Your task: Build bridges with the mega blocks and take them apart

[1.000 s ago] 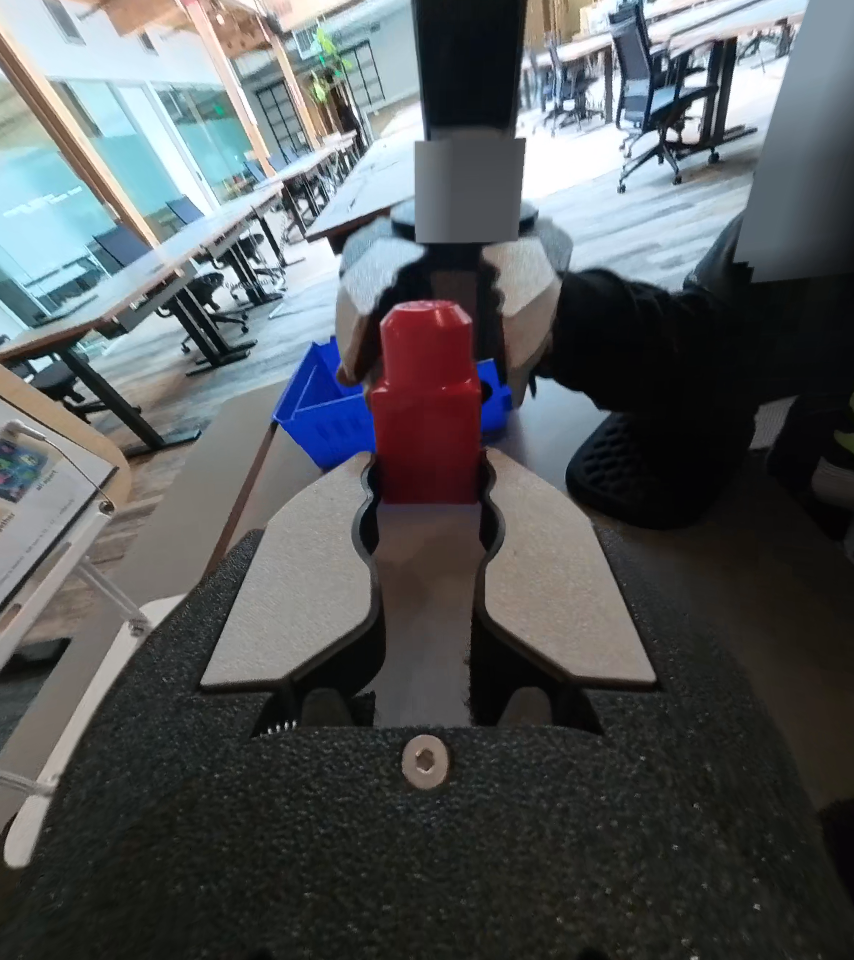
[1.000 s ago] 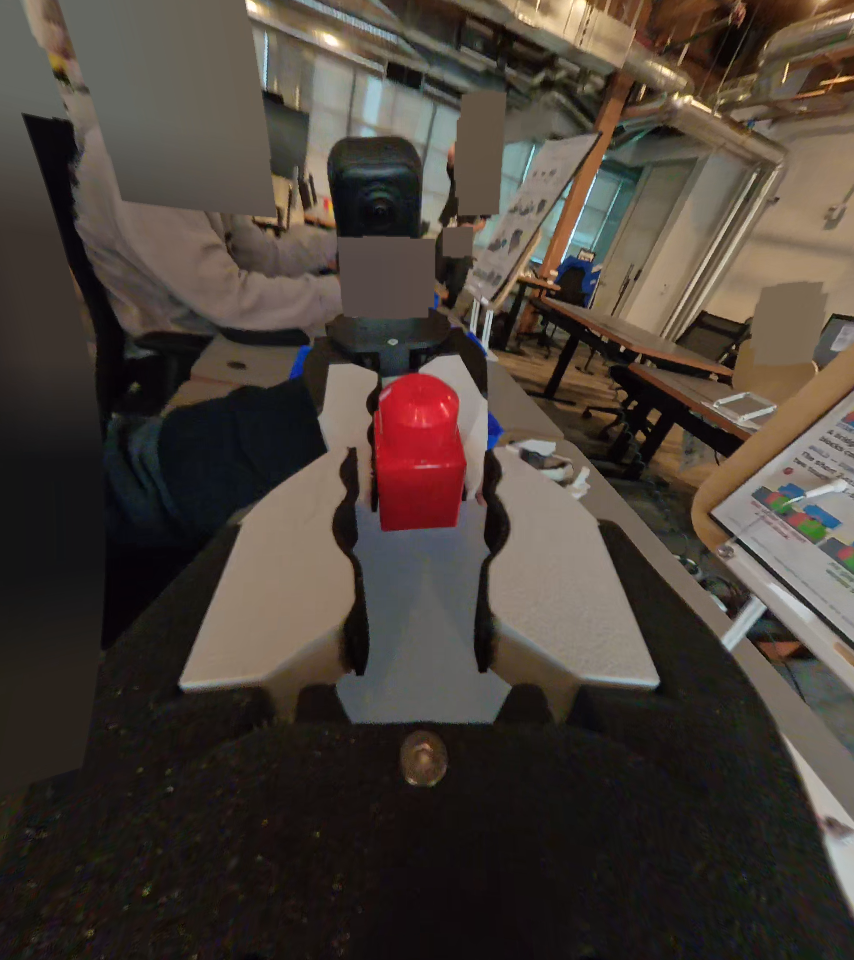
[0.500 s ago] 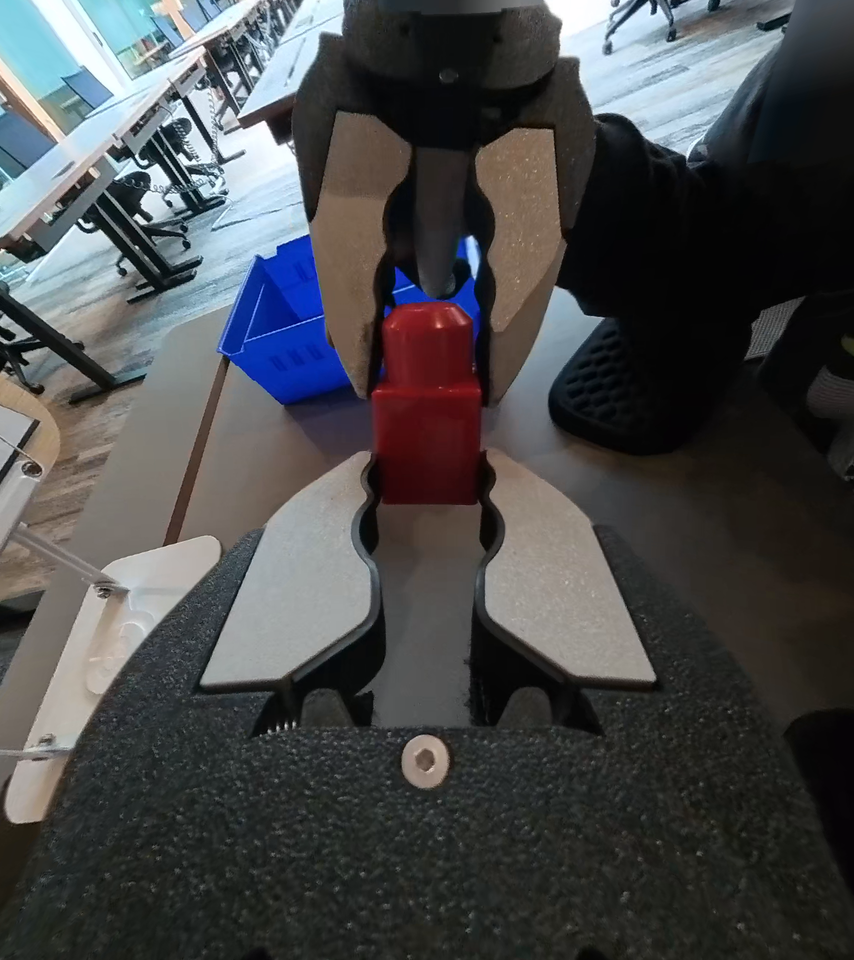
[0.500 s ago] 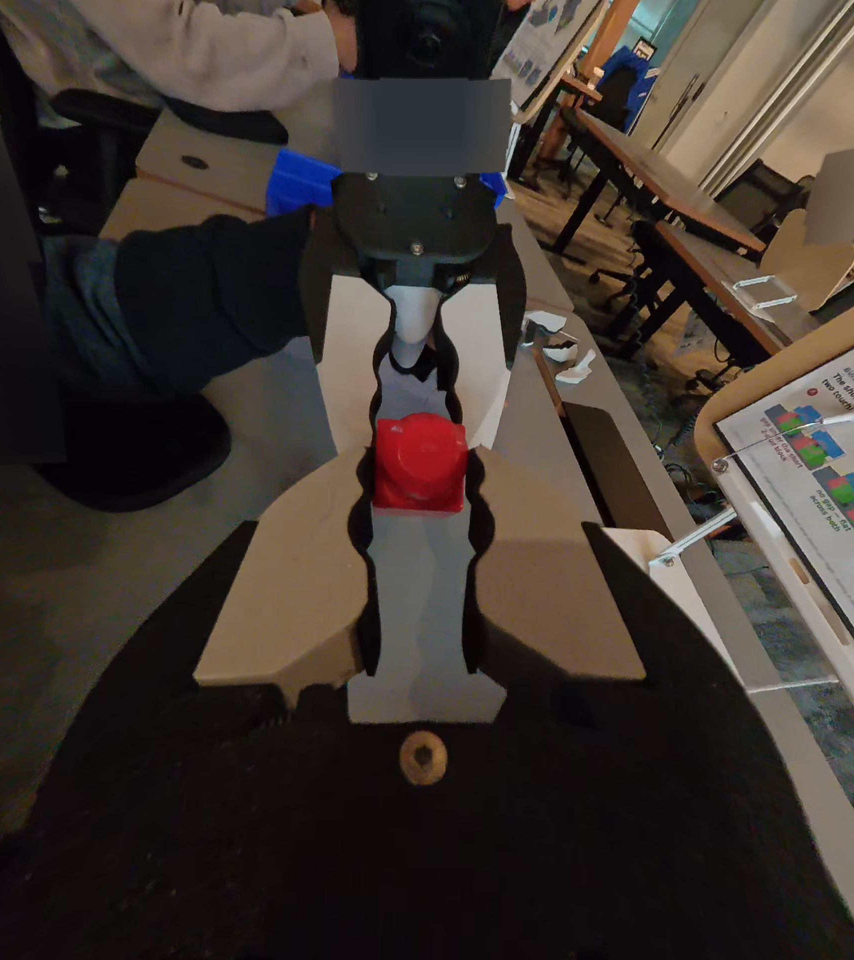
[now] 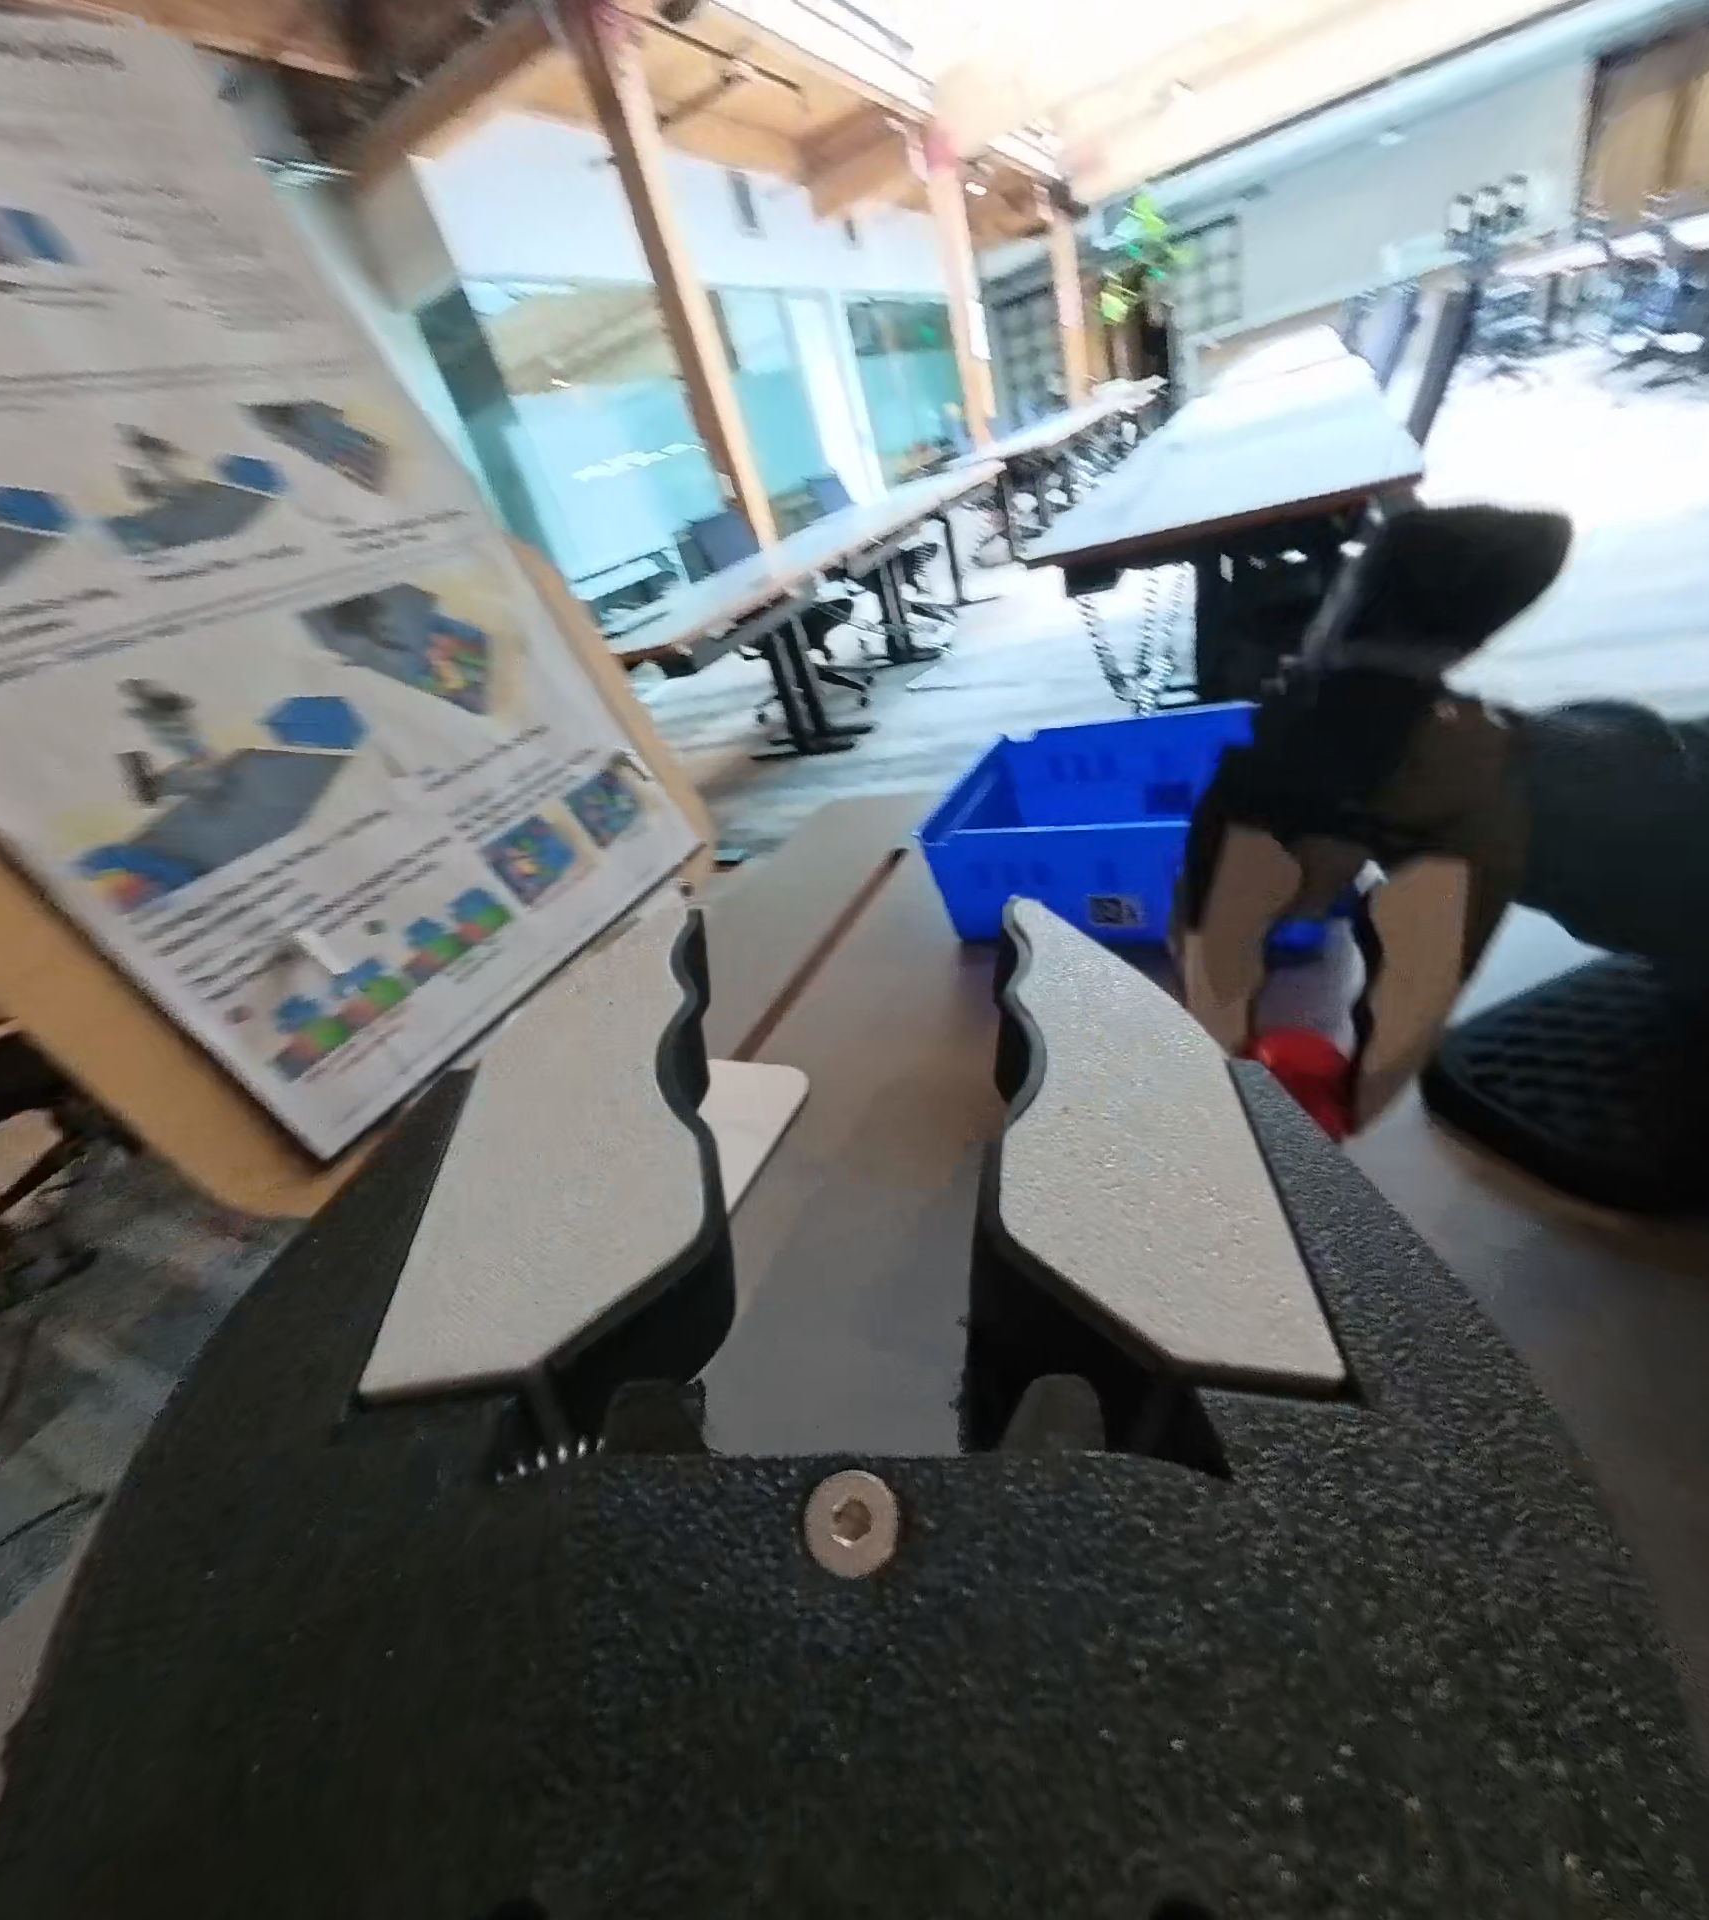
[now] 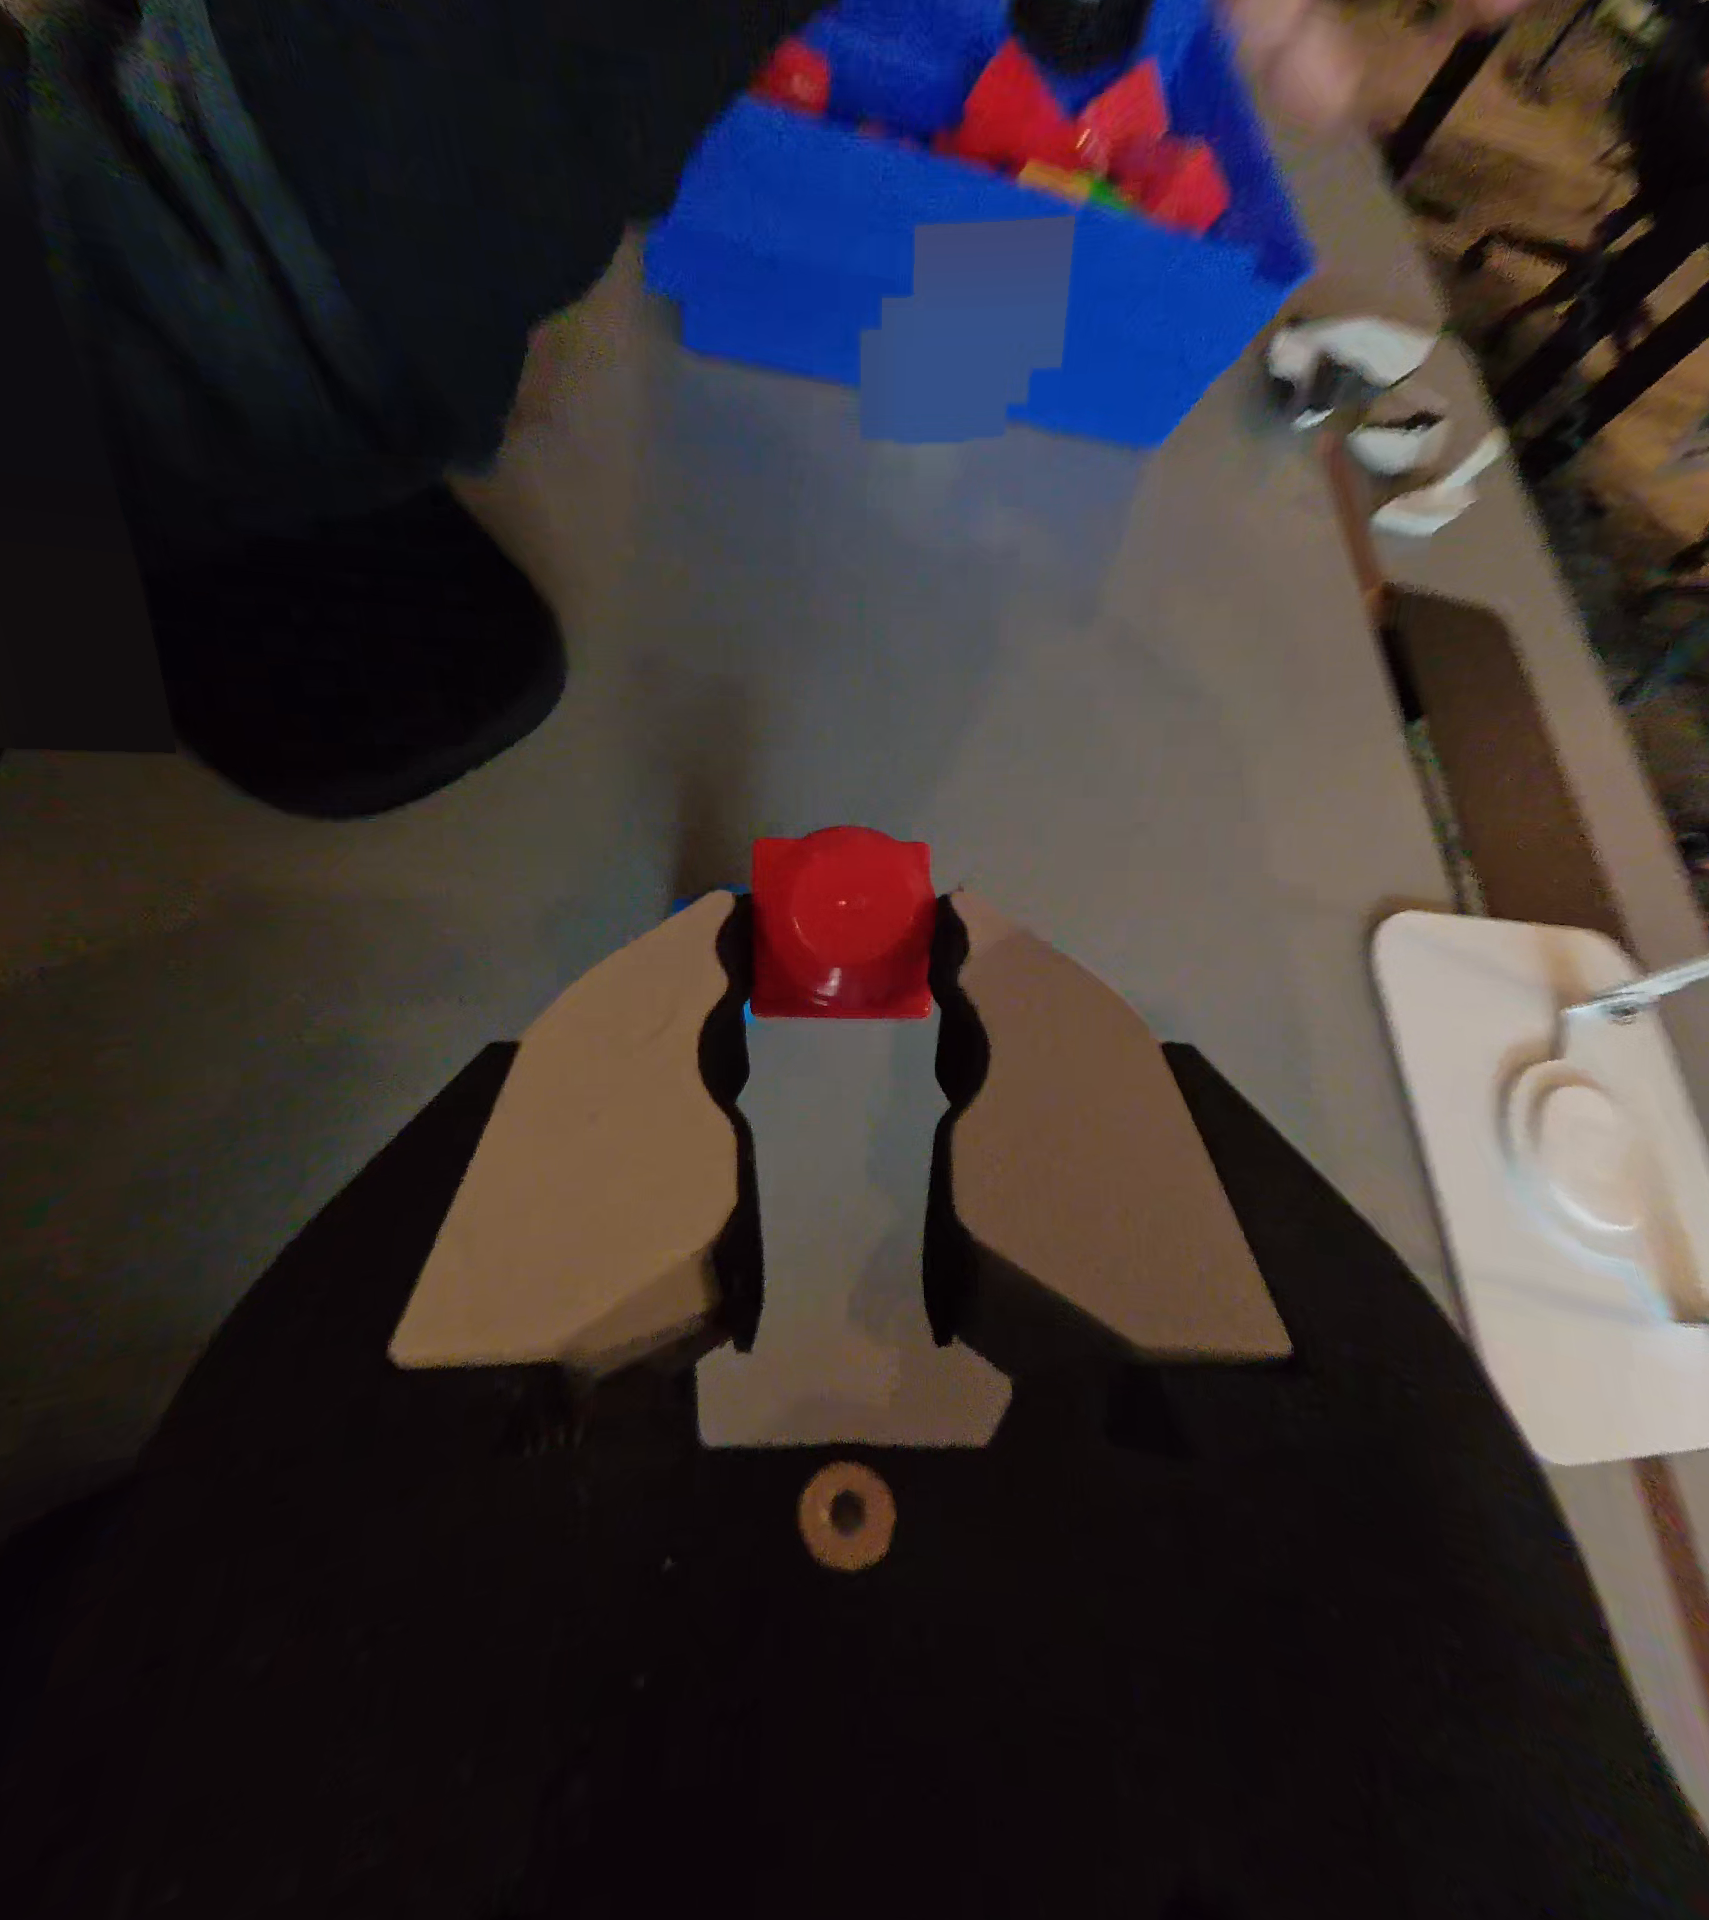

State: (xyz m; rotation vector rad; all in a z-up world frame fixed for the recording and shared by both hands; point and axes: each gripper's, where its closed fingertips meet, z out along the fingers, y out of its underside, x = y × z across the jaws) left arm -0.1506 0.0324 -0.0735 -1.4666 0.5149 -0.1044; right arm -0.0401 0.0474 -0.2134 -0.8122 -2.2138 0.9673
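My right gripper (image 6: 842, 920) is shut on a red one-stud block (image 6: 839, 925) and points down at the grey table (image 6: 881, 644). A sliver of blue (image 6: 696, 902) shows under the block by the left finger; I cannot tell what it is. In the left wrist view, the right gripper (image 5: 1317, 1039) shows at the right with the red block (image 5: 1297, 1070) low over the table. My left gripper (image 5: 855, 935) is open and empty, off to the left of it, facing the instruction board (image 5: 258, 623).
A blue bin (image 6: 933, 281) holding red and blue blocks stands beyond the red block; it also shows in the left wrist view (image 5: 1068, 842). The board's white stand base (image 6: 1556, 1174) lies at the table's right edge. A black mesh object (image 5: 1608, 1081) rests beside the right gripper. About 20 cm separates my left fingertips from my right.
My left gripper has let go of the red block, opened and swung away to the left. My right gripper keeps the block and has tipped down toward the table.
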